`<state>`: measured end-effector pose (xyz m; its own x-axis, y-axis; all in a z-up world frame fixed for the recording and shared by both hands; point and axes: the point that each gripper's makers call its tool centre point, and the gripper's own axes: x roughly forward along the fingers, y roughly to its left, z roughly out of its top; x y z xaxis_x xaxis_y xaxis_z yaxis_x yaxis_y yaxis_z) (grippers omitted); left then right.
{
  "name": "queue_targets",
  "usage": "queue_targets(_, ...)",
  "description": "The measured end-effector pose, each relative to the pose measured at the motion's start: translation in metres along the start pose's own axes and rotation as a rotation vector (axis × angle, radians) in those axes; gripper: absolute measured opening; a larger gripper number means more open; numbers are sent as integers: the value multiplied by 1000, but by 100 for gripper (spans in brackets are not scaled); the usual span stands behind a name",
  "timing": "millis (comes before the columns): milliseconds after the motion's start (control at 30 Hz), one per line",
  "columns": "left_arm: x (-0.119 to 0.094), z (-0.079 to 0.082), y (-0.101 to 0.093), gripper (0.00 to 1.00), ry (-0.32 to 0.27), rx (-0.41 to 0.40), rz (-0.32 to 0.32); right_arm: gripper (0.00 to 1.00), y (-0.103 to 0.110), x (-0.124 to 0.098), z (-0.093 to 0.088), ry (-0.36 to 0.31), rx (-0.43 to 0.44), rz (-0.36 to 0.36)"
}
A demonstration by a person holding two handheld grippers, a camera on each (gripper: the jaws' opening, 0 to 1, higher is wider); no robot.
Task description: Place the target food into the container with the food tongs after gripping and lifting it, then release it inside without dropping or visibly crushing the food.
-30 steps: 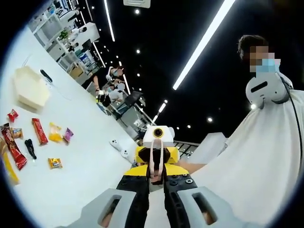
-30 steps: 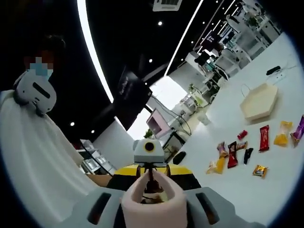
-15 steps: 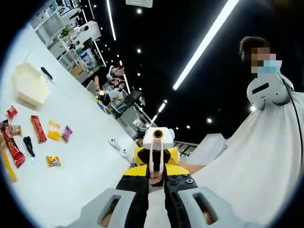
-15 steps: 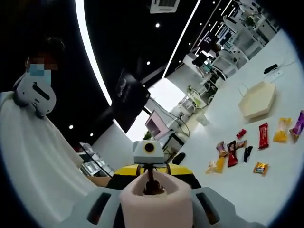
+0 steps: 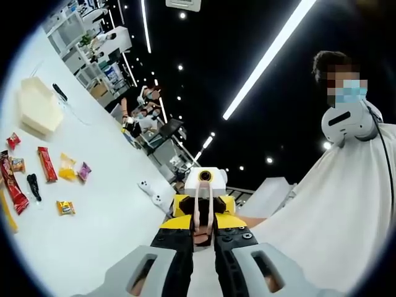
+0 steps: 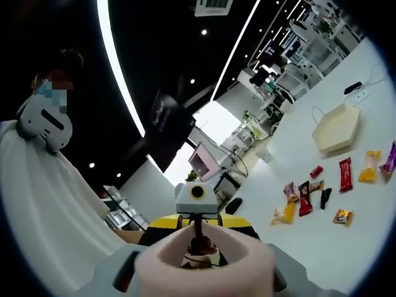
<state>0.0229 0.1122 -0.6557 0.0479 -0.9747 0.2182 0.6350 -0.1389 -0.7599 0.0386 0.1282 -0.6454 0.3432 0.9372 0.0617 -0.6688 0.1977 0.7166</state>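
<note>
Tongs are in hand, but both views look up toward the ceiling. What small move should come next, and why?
Probably tilt the right gripper down toward the white table. It holds the pink food tongs aloft, well short of the wrapped snack packets lying near the beige hexagonal container, so nothing can be gripped yet.

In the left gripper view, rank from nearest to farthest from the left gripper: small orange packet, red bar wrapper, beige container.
1. Small orange packet, lowest on the table's left part.
2. Red bar wrapper, farther up the table.
3. Beige container, at the table's far end, upper left.
</note>
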Motion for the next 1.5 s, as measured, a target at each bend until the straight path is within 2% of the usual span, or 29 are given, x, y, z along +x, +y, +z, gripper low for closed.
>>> queue_targets(367, -5, -5, 3, 8, -2, -36, -3, 23, 1, 9, -7, 9, 14, -1)
queue_targets(700, -8, -4, 2, 9, 6, -63, -10, 22, 1, 11, -6, 5, 23, 7)
queue_targets(900, -7, -2, 1, 14, 26, -107, -18, 21, 3, 10, 0, -62, 87, 26)
queue_targets(1033, -7, -4, 2, 15, 39, -92, -11, 21, 3, 10, -2, -55, 88, 27)
queue_targets(1167, -5, -4, 1, 17, 27, -73, -4, 22, 1, 9, -1, -50, 92, 32)
queue_targets(1200, -5, -4, 1, 18, 21, -60, -3, 23, 2, 9, 0, -51, 93, 34)
queue_targets(1233, -4, -4, 1, 24, 19, 18, -8, 24, 1, 8, 2, -60, 97, 33)
queue_targets(1267, -2, -6, -2, 28, 16, -16, 0, 25, -1, 9, 3, -68, 97, 26)
queue_targets(1300, -1, -6, -3, 24, 20, 22, -18, 24, 3, 10, 0, -54, 145, 39)
queue_targets(1333, 0, -8, -3, 25, 22, 14, -18, 24, 6, 10, 1, -54, 164, 57)
queue_targets(1500, 2, -4, 0, 28, 4, 10, -4, 24, -1, 4, 3, -67, 120, 28)
